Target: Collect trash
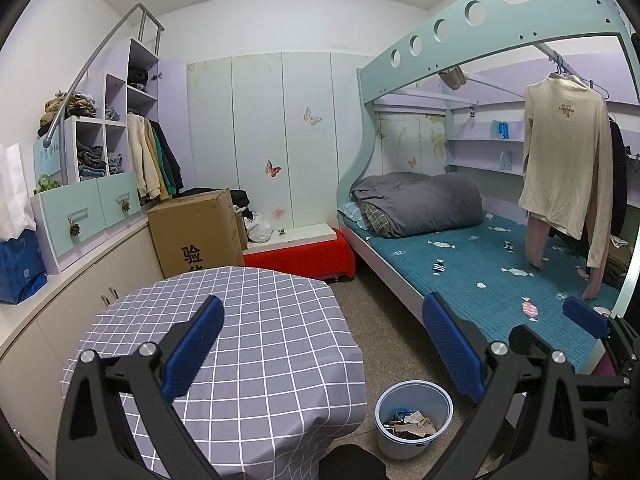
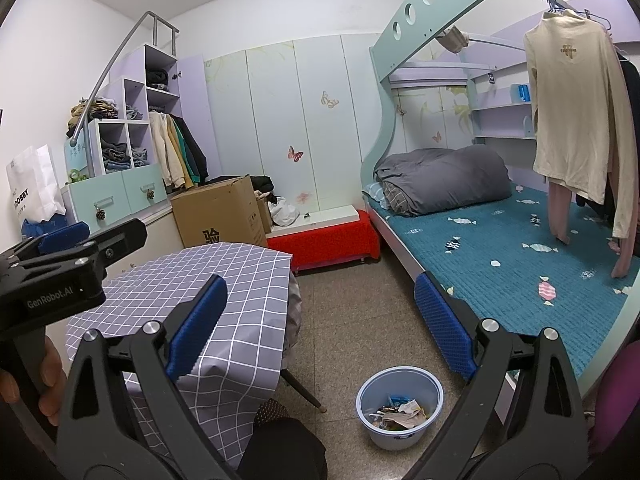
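Table [image 1: 248, 320]: grey checked cloth with white grid lines, draped over edges, top bare.
Floor [image 2: 352, 312]: speckled grey-brown tile. Pale blue trash bin [image 2: 399, 408] stands on it between table and bed, paper scraps and wrappers [image 2: 400, 410] inside.
Bed [image 1: 500, 264]: teal sheet with candy print; grey quilt [image 1: 420, 204] rolled at head end.

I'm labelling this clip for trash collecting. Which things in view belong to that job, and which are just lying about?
Belongs to the job:
- waste bin, on the floor
- trash inside it
- left gripper, open
- right gripper, open

Just lying about:
- cardboard box
- grey quilt
- hanging cream top
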Motion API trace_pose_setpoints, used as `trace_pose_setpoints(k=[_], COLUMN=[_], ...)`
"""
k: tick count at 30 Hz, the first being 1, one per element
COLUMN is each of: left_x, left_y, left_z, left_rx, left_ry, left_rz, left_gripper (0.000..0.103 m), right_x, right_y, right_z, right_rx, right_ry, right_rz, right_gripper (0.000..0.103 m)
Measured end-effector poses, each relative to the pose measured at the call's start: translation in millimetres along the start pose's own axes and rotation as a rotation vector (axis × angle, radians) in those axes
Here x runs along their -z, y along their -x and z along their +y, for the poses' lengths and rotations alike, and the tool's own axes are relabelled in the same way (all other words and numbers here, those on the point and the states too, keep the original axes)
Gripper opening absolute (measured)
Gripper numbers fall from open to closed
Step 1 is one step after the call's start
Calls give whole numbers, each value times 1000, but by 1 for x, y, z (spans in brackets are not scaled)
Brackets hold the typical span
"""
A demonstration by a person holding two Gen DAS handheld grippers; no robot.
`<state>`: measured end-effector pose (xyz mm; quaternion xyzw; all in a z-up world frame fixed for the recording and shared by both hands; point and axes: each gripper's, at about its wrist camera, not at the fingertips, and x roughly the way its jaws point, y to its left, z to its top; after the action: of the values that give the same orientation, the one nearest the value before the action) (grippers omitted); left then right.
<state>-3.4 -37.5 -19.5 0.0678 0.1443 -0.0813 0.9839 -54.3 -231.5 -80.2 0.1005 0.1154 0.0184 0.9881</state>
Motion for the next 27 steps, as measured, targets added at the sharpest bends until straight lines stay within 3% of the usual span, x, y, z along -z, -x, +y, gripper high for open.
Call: trace_pose_setpoints(k=[27], left_x=[5], left_y=[-1], left_z=[2], left_rx=[-4], left_ry=[1], left_rz=[4], left_gripper=[97], right_x=[8], right_y=[-2], right_z=[7], right_rx=[-5], right_ry=[-11], right_rz=[11], right_gripper=[93])
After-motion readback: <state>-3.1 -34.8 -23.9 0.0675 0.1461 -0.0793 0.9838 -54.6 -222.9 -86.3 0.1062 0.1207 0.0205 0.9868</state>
